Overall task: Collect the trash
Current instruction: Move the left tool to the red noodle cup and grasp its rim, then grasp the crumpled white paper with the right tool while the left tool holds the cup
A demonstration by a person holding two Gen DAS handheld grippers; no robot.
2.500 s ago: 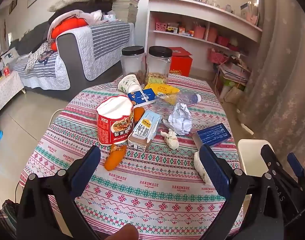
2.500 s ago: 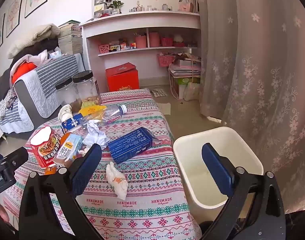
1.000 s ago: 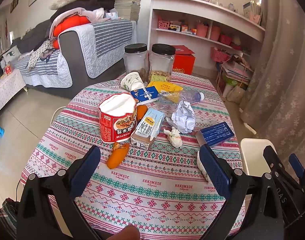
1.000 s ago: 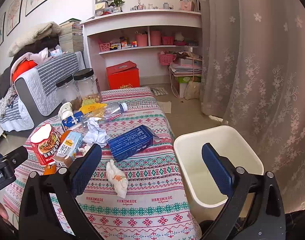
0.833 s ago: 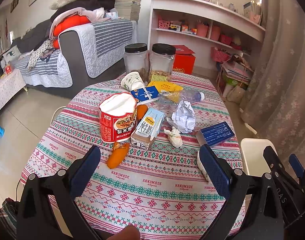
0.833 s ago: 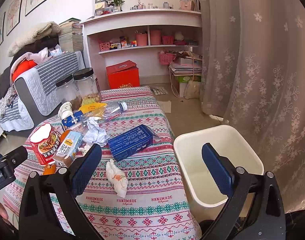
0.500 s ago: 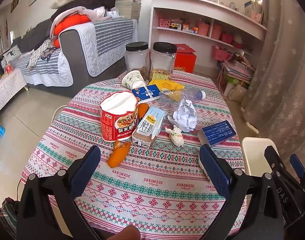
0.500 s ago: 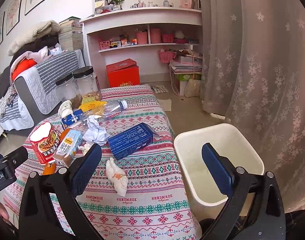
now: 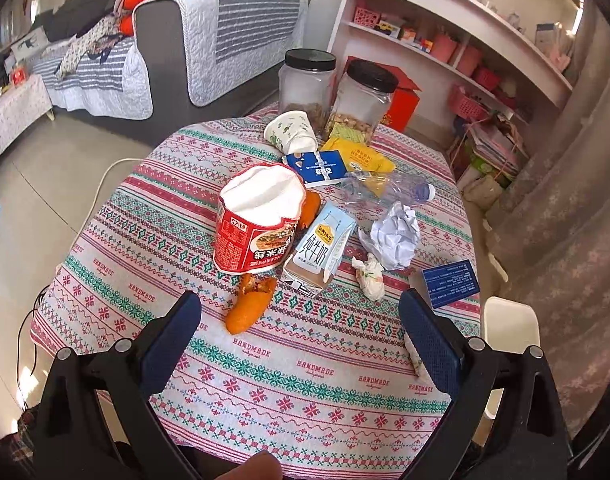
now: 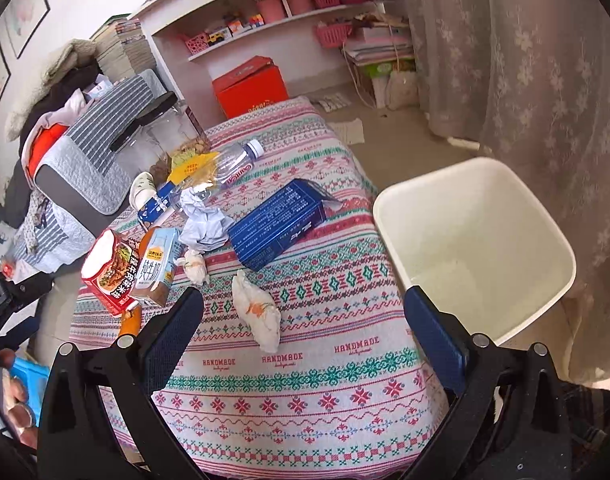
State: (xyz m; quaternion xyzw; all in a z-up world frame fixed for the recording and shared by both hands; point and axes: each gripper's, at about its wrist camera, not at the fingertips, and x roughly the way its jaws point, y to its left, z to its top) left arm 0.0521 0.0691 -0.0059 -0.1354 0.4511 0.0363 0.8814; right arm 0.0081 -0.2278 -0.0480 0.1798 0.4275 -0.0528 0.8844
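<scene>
Trash lies on a round table with a patterned cloth [image 9: 305,372]: a red noodle cup [image 9: 257,220], a milk carton [image 9: 321,248], an orange peel [image 9: 251,304], crumpled white paper [image 9: 395,232], a tissue wad [image 9: 371,276], a blue box [image 10: 279,222], a second tissue wad [image 10: 259,310], a clear bottle [image 10: 235,164] and a paper cup [image 9: 291,134]. My left gripper [image 9: 301,332] hangs open over the near table edge, just short of the peel. Open too, my right gripper [image 10: 303,328] hovers above the second tissue wad. A cream bin [image 10: 475,244] stands right of the table.
Two black-lidded jars [image 9: 337,92] stand at the table's far side. A grey sofa [image 9: 193,48] is at the left, white shelves [image 10: 273,20] and a red box [image 10: 251,84] behind, a flowered curtain [image 10: 545,80] at the right.
Both grippers have tipped downward and moved in over the table, so the trash looks closer. The right gripper now sits over the near tissue wad. Nothing was picked up.
</scene>
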